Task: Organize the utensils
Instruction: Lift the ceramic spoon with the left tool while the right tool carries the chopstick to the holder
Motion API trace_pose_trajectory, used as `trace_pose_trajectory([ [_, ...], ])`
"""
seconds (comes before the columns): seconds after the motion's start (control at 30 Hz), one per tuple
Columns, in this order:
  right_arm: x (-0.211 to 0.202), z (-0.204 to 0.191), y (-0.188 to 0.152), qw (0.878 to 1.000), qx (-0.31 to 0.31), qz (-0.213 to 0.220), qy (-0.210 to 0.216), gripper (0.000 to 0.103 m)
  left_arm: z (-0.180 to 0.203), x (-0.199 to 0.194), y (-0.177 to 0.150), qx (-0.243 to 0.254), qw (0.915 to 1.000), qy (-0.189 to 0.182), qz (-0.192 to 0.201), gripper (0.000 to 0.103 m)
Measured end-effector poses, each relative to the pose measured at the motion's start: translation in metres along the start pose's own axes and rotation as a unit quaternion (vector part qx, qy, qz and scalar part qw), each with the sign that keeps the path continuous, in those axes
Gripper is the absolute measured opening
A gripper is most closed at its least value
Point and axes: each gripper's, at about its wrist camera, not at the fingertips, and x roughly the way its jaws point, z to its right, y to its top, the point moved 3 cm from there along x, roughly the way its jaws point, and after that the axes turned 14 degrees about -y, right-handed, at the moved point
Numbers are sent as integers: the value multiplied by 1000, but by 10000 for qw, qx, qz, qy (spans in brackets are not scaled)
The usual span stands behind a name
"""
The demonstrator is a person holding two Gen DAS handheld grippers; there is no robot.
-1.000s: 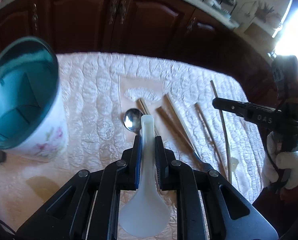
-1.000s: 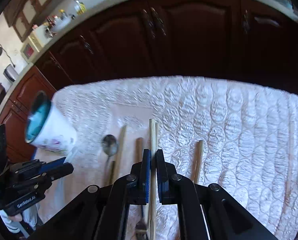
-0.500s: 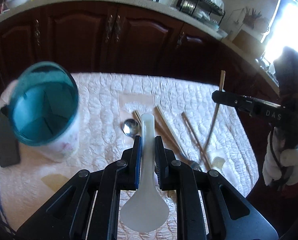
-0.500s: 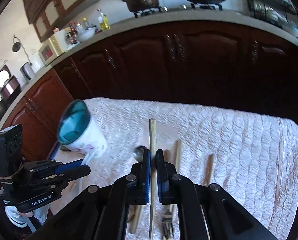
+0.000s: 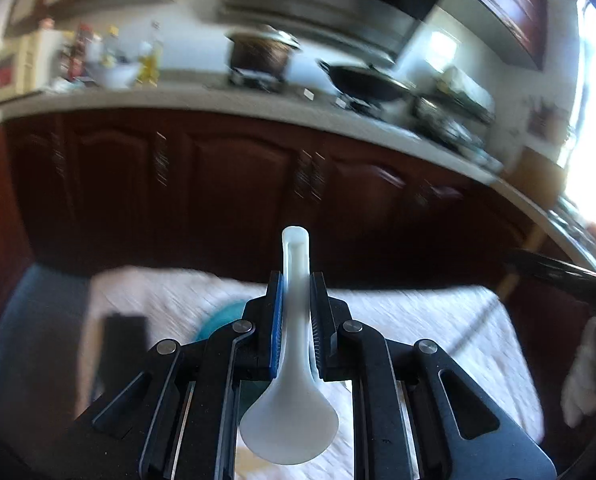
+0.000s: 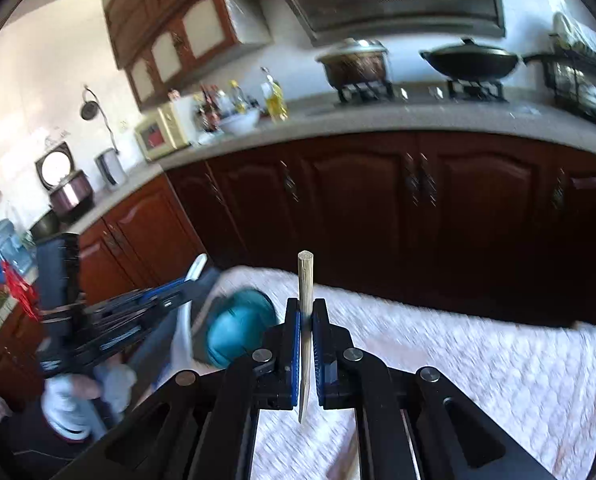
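The left gripper (image 5: 296, 280) is clamping a white soup spoon (image 5: 292, 380); the right gripper (image 6: 305, 308) is pinching a wooden chopstick (image 6: 305, 304) beside the teal-lined cup (image 6: 238, 332).

Both tools, the left tool (image 5: 296, 288) and the right tool (image 6: 305, 312), are showing black linkage arms, silver rivets and blue-edged pads; a white glove (image 6: 68, 404) is covering the left hand.

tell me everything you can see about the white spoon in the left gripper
The white spoon looks like smooth, matte, slightly translucent plastic or ceramic, soup-spoon style. Its grooved handle points away from the camera, tip past the fingertips, and its broad rounded bowl sits near the camera. The left gripper clamps the handle between its two pads, holding it off the quilted table. Nothing else touches it.
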Motion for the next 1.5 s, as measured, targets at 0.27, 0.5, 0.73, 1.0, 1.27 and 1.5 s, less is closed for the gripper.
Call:
trace_pose_trajectory([
  [0.27,20,-51,40,9991,-150,271,293,5,-50,30,-3,-81,9986,381,368,12],
  [0.5,60,-76,49,9989,-315,232,251,5,-63,47,-22,-6,9994,87,336,12],
  [0.73,89,-82,47,9988,-450,157,106,5,-67,61,-28,247,9992,-239,183,12],
  [1.0,111,-82,37,9987,-480,-76,124,5,-72,56,-39,365,9978,-554,63,12],
  [1.27,119,-80,29,9984,-510,-190,150,5,-74,43,-28,505,9961,-682,223,12],
  [1.5,119,-79,27,9983,-525,-215,132,5,-62,30,-36,166,9973,-688,212,12],
])
